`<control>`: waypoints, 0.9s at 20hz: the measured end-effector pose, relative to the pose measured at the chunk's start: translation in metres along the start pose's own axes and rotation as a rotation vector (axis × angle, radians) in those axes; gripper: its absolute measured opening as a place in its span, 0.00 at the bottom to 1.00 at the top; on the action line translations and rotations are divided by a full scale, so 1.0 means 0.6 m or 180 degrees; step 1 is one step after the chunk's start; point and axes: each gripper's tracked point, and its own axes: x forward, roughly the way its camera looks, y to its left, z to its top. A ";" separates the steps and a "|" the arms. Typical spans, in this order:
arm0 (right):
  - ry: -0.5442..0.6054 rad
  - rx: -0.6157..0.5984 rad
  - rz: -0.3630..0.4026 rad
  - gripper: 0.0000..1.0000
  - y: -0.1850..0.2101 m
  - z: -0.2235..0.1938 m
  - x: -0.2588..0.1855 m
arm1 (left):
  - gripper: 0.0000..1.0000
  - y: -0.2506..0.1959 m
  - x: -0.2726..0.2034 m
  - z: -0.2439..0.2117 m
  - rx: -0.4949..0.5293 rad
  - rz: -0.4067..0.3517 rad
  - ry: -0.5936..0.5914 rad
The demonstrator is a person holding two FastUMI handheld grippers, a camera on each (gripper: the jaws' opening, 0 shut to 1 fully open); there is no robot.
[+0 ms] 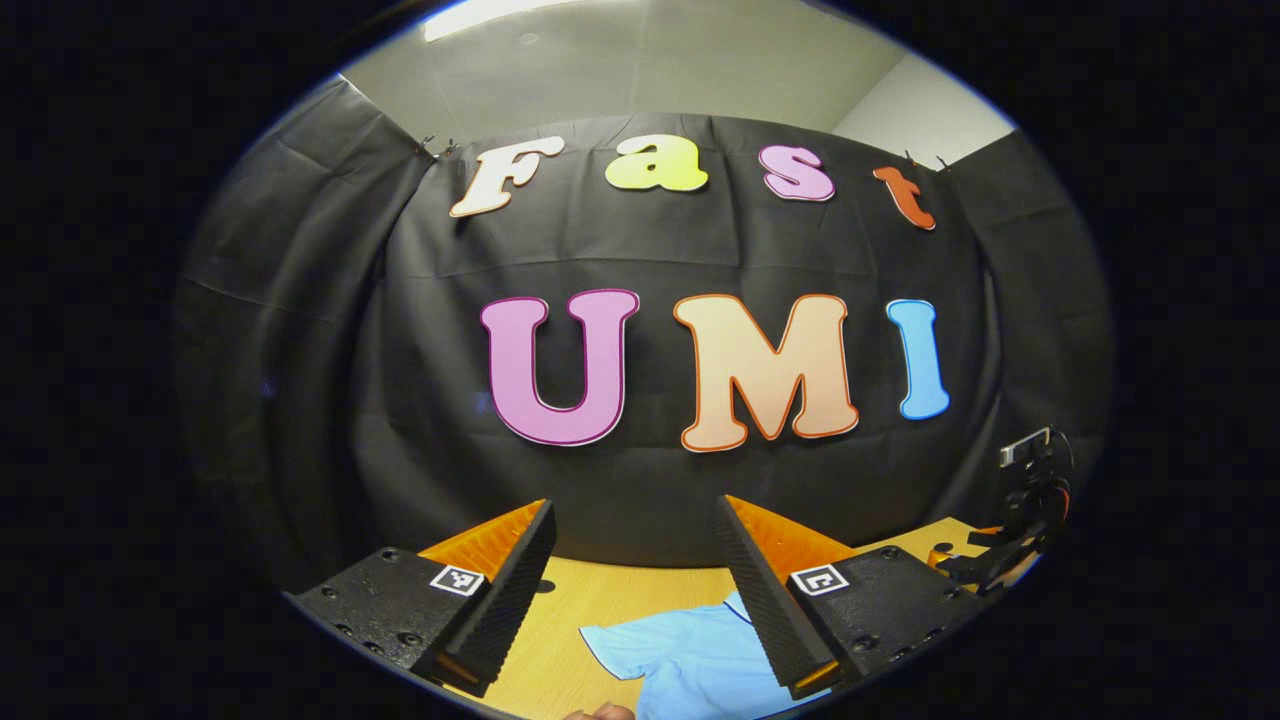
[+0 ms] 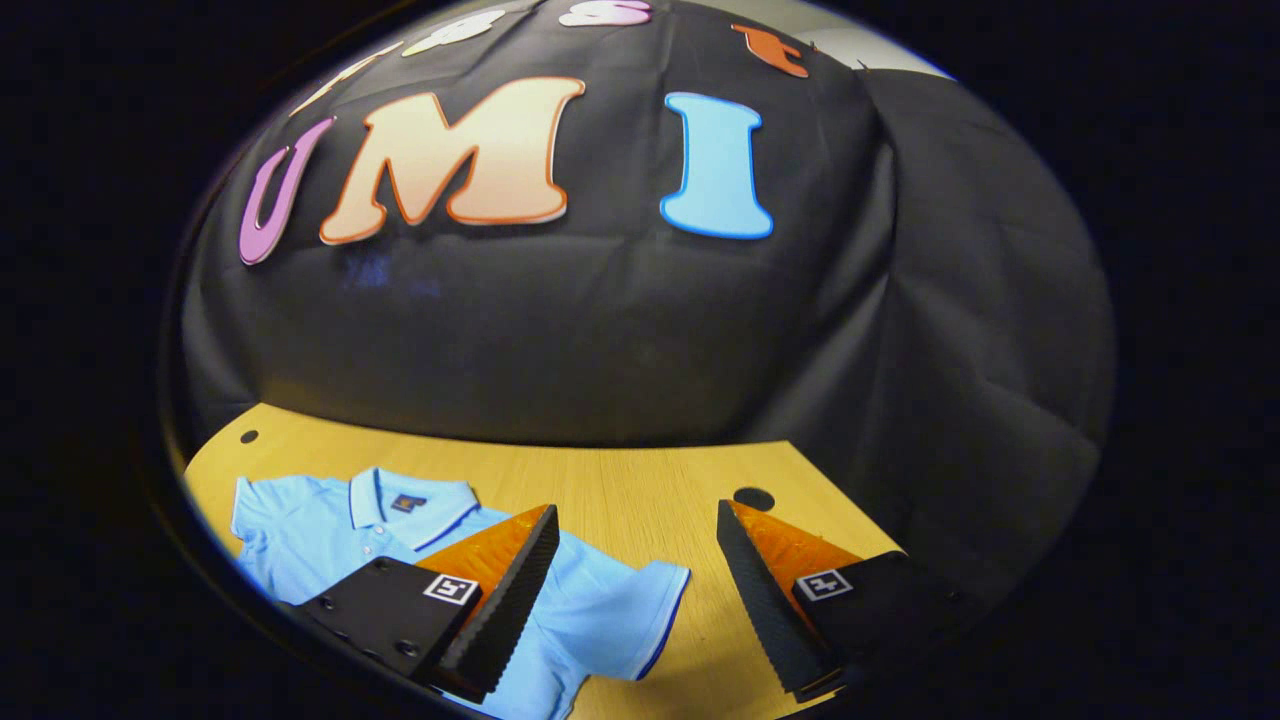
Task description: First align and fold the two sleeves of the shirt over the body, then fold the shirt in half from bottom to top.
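Note:
A light blue polo shirt [image 2: 330,525] lies flat on the wooden table [image 2: 620,480], collar toward the booth wall, with one short sleeve [image 2: 630,610] spread out toward the table's middle. My right gripper [image 2: 635,600] hangs open above that sleeve's edge, nothing between its fingers. In the left gripper view the shirt's other sleeve [image 1: 640,645] shows low down, partly behind a finger. My left gripper [image 1: 635,595] is open and held above the table, aimed mostly at the wall. The right gripper [image 1: 1020,530] also appears far off at the right edge of that view.
Black cloth walls close the table on the far side and both flanks. The tabletop has a round hole [image 2: 752,497] near its far right and another [image 2: 249,436] at the far left. A fingertip [image 1: 600,712] shows at the bottom of the left gripper view.

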 end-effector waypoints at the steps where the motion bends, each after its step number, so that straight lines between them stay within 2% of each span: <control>1: 0.0093 -0.0011 -0.0014 1.00 -0.002 -0.019 0.012 | 0.95 0.003 0.004 -0.004 0.0005 0.0013 0.0017; 7: 0.0732 -0.0023 -0.0084 0.99 -0.005 -0.140 0.061 | 0.95 0.022 0.016 -0.031 -0.0008 0.0106 0.0140; 11: 0.1001 -0.0025 -0.0128 1.00 -0.011 -0.188 0.073 | 0.94 0.029 0.021 -0.043 -0.0028 0.0149 0.0198; 13: 0.1041 0.0094 -0.0111 1.00 -0.008 -0.193 0.074 | 0.95 0.029 0.022 -0.049 -0.0040 0.0161 0.0231; 15: 0.1171 0.0356 0.0034 0.99 0.010 -0.201 0.071 | 0.95 0.028 0.024 -0.053 -0.0071 0.0154 0.0245; 18: 0.1169 0.0469 0.0092 0.44 0.026 -0.195 0.065 | 0.95 0.026 0.027 -0.060 -0.0087 0.0149 0.0269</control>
